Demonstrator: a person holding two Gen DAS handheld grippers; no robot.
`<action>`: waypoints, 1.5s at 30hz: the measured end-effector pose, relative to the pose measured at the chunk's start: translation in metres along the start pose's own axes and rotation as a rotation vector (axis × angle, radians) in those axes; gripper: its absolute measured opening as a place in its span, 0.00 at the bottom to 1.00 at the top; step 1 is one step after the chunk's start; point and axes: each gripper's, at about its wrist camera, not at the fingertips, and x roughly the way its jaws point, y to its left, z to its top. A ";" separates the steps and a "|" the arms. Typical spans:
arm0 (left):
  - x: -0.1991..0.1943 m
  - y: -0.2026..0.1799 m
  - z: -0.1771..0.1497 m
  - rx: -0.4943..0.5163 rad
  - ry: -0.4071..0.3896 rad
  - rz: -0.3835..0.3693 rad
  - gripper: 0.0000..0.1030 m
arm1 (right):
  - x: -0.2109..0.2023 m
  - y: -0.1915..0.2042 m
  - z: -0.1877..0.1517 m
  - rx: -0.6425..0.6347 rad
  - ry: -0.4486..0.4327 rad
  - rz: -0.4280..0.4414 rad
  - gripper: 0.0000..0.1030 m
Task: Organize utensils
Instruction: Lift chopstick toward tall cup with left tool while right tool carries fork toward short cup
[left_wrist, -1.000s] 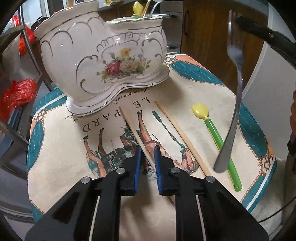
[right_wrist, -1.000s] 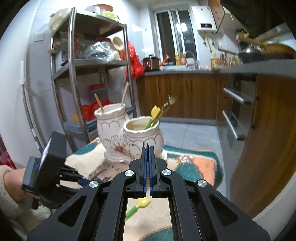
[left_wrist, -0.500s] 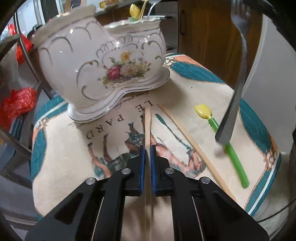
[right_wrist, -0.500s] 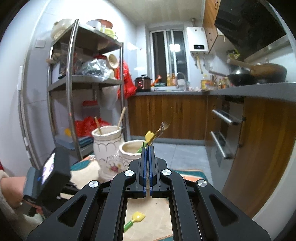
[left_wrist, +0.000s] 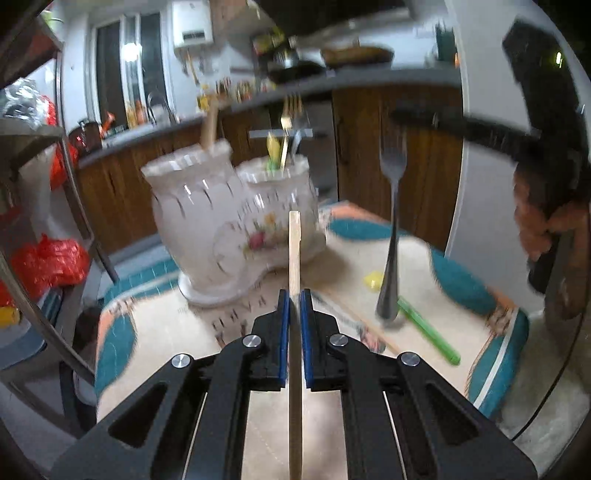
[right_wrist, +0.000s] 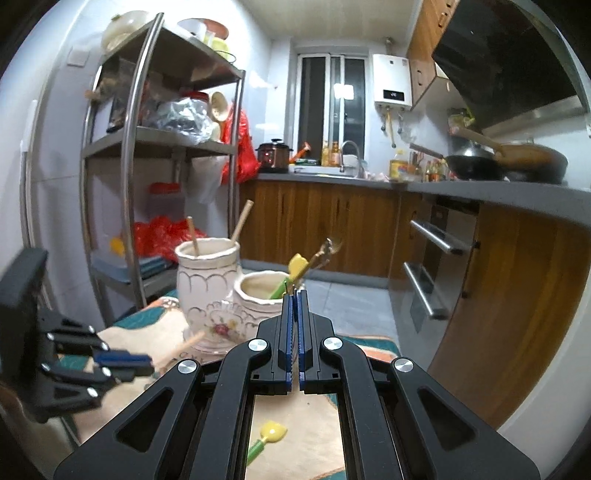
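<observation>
Behind the left hand-held gripper (left_wrist: 294, 295), blurred holder (left_wrist: 236, 229).

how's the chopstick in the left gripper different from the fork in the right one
The chopstick is pale wood, straight and blunt-ended; the fork is shiny metal with tines. The chopstick points toward the ceramic holder; the fork hangs upright, tines up, over the mat. Both are clamped, lifted clear.
</observation>
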 end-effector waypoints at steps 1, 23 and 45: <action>-0.005 0.001 0.003 -0.007 -0.029 -0.004 0.06 | -0.001 0.002 0.002 0.000 -0.007 -0.005 0.03; -0.026 0.086 0.096 -0.162 -0.360 0.082 0.06 | 0.017 -0.020 0.089 0.135 -0.320 -0.245 0.03; 0.072 0.115 0.135 -0.302 -0.465 0.159 0.06 | 0.078 -0.029 0.052 0.119 -0.165 -0.209 0.03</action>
